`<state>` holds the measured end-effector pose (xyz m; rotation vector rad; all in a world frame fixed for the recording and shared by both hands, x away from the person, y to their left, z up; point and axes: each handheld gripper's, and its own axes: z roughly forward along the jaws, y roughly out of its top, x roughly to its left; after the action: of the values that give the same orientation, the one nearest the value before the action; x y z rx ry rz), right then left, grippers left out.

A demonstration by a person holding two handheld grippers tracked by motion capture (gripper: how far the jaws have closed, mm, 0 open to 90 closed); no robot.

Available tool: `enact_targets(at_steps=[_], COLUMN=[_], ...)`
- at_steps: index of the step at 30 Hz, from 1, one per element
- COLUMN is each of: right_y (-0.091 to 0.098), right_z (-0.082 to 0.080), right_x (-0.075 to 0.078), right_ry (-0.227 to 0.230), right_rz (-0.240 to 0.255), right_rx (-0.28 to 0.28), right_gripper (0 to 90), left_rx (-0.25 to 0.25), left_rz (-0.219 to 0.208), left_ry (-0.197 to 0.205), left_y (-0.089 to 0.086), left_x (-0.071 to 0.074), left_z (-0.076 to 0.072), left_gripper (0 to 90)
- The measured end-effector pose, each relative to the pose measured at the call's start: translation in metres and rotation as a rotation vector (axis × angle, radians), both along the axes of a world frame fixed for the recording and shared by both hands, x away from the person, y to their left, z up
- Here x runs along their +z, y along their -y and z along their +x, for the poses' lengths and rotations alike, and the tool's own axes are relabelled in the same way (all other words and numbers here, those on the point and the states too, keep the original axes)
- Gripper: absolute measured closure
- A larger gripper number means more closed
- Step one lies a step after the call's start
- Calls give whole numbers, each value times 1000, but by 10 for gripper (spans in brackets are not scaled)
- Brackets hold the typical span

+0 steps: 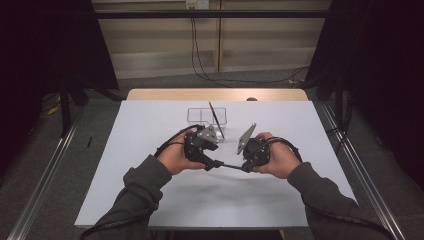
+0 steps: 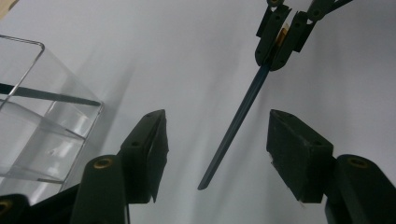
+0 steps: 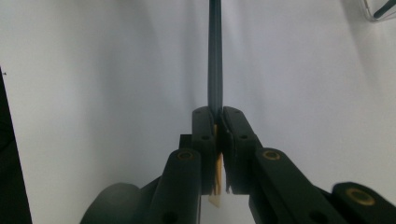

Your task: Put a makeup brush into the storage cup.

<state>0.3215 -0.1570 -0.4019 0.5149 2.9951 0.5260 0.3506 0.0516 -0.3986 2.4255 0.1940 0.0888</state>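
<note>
My right gripper (image 1: 246, 166) (image 3: 216, 116) is shut on the pale wooden end of a thin dark pencil (image 1: 231, 165) (image 3: 215, 56), which points straight out of it. In the left gripper view that gripper (image 2: 280, 42) holds the pencil (image 2: 238, 116) from the far side. The pencil's free end reaches in between the jaws of my left gripper (image 1: 217, 163) (image 2: 219, 140), which stand apart on either side without touching it. Both hands hover close together over the middle of the white table (image 1: 150, 175).
A clear plastic box (image 1: 206, 116) (image 2: 46, 116) stands just behind the grippers with another dark stick (image 1: 216, 119) leaning in it. Its corner (image 3: 380, 9) shows at the top right of the right gripper view. Dark curtains flank the table.
</note>
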Motion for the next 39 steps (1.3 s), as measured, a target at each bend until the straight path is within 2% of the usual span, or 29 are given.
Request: enact_targets(at_steps=[5,6,7,9,10,13,14,17,23,26,31,32,35,39], right_y=[-2,-3,-3,-3,-2,-2,-1,0,-2,-2,2,3,4,4], right_z=[0,0,1,1,1,0,1,0,-1,-1,-3,-2,-2,-2], right_x=[1,1,1,2,2,3,3,5,7,8,10,10,11,15], right_ry=[5,7,11,11,14,11,16,11,18,32,33,40,36,44], right_rz=[7,6,10,15,16,13,15,17,24,30,33,35,42,56], right_rx=[7,8,11,15,18,4,17,-2,14,27,13,27,30,23], right_gripper=[849,849,849,849,849,849,848,849,849,848,848,848,847,847], left_rx=[-17,-35,-27,-40,-47,-53,-52,-58,-74,-78,-91,-95,-117,-103], left_rz=[20,40,36,54,77,92,93,104,126,124,131,133,163,152], left_ry=[12,3,15,20,19,27,28,31,31,26,11,11,19,8], left_y=[4,4,5,6,7,9,9,12,15,16,18,18,20,20], left_x=[-5,-5,-6,-7,-6,-6,-5,-6,-6,-8,-10,-11,-13,-16], left_z=[-1,0,-1,-1,0,0,1,0,-2,-1,-1,-1,0,0], left_gripper=[421,434,438,458,470,518,526,574,682,702,749,753,771,789])
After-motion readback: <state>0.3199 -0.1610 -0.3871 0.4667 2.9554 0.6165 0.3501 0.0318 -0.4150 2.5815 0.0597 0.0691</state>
